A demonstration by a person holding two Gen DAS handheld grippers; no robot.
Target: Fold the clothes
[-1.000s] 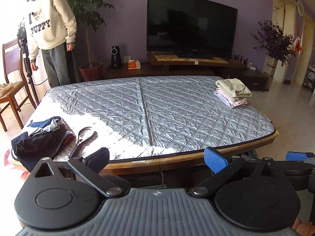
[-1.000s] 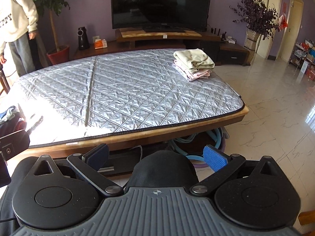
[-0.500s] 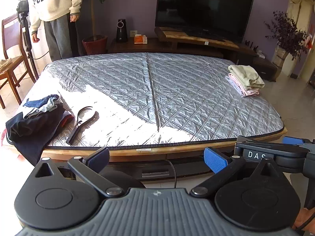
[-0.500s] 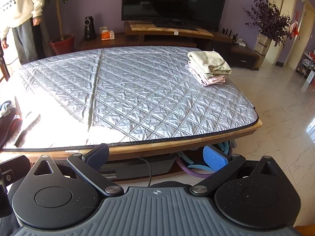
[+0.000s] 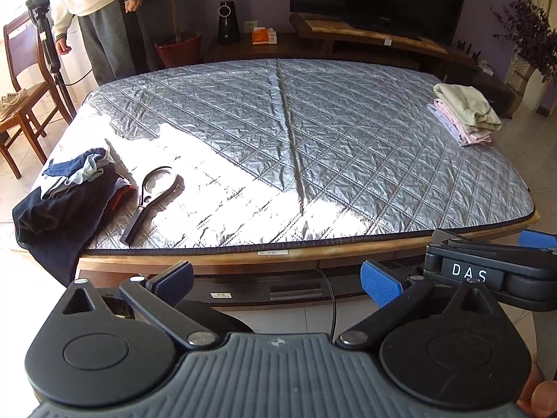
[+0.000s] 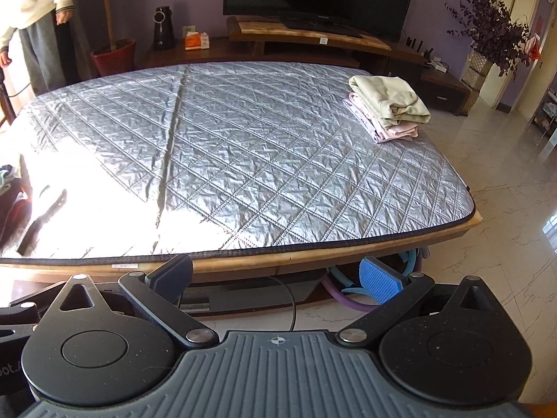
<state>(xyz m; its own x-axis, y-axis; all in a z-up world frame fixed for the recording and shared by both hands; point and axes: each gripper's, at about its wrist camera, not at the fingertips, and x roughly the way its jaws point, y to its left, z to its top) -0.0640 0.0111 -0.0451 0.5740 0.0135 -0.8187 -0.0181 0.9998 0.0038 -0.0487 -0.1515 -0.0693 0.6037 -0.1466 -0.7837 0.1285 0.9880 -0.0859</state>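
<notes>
Left wrist view: our left gripper [image 5: 275, 278] is spread and empty, raised since a second ago; unfolded clothes [image 5: 66, 191] lie at nine o'clock. Right wrist view: right gripper [image 6: 275, 275] likewise spread; folded stack [image 6: 386, 108] at two o'clock. We judge the next garment pending.

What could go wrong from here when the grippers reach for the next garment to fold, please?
1. The unfolded clothes pile hangs over the table's left edge; tugging one piece might drag the rest to the floor.
2. The black magnifier-like tool lies right beside that pile and could snag or be swept off.
3. Both the left gripper and the right gripper are open and off the table; the pile looks a long reach.
</notes>
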